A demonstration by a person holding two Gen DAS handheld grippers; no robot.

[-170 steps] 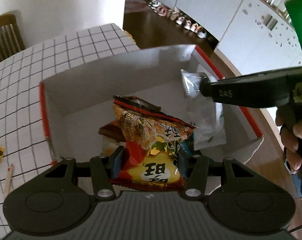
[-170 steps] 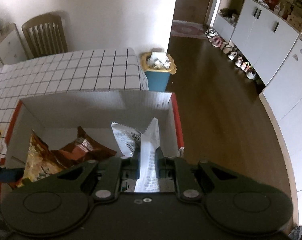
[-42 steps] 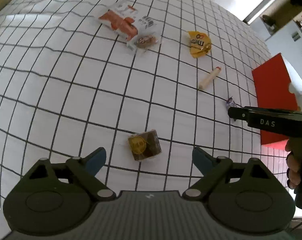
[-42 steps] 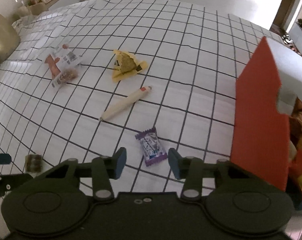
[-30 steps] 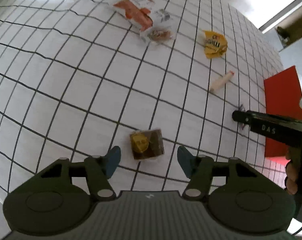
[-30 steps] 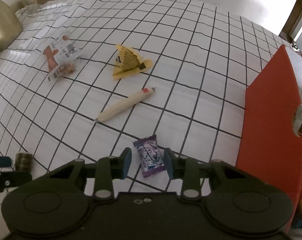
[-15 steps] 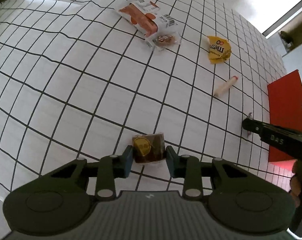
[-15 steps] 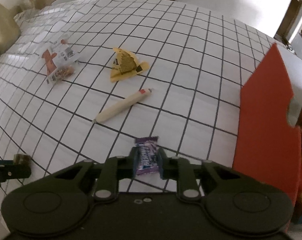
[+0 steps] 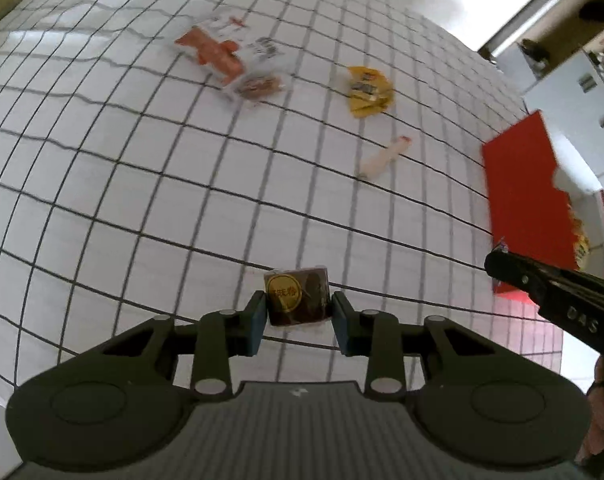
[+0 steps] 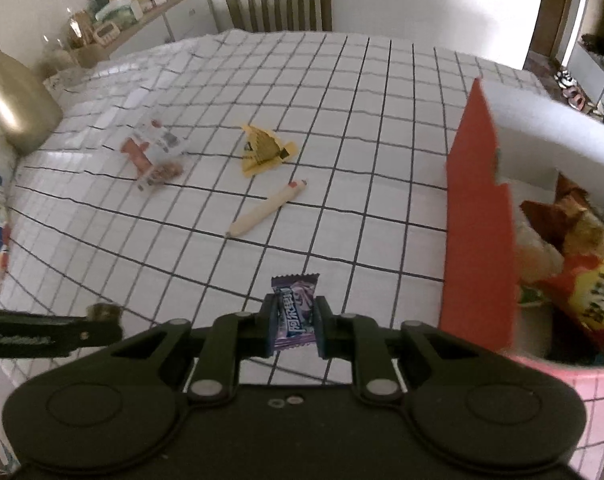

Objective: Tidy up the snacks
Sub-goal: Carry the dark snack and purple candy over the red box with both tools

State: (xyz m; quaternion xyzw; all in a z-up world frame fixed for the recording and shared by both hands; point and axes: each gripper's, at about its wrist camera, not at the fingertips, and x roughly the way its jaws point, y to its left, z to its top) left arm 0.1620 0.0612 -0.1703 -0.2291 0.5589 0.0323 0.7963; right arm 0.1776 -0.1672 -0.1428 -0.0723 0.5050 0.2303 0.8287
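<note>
My left gripper (image 9: 297,309) is shut on a small brown square snack with a gold disc (image 9: 296,295), lifted just off the checked tablecloth. The right gripper (image 10: 293,318) is shut on a purple wrapped candy (image 10: 294,312), also raised above the cloth, close to the red box (image 10: 478,248). That box stands at the right with chip bags (image 10: 586,264) inside. On the cloth lie a yellow packet (image 10: 264,151), a pale stick snack (image 10: 266,209) and an orange-and-white packet (image 10: 154,156). The right gripper (image 9: 502,258) shows at the right edge of the left wrist view.
A gold vase (image 10: 20,108) stands at the table's far left. A wooden chair (image 10: 280,0) sits behind the table, and a sideboard (image 10: 142,16) with jars runs along the wall. The box (image 9: 522,208) rests near the table's right edge.
Both grippers closed on their snacks and lifted them off the cloth. The right one moved up and toward the red box with the candy.
</note>
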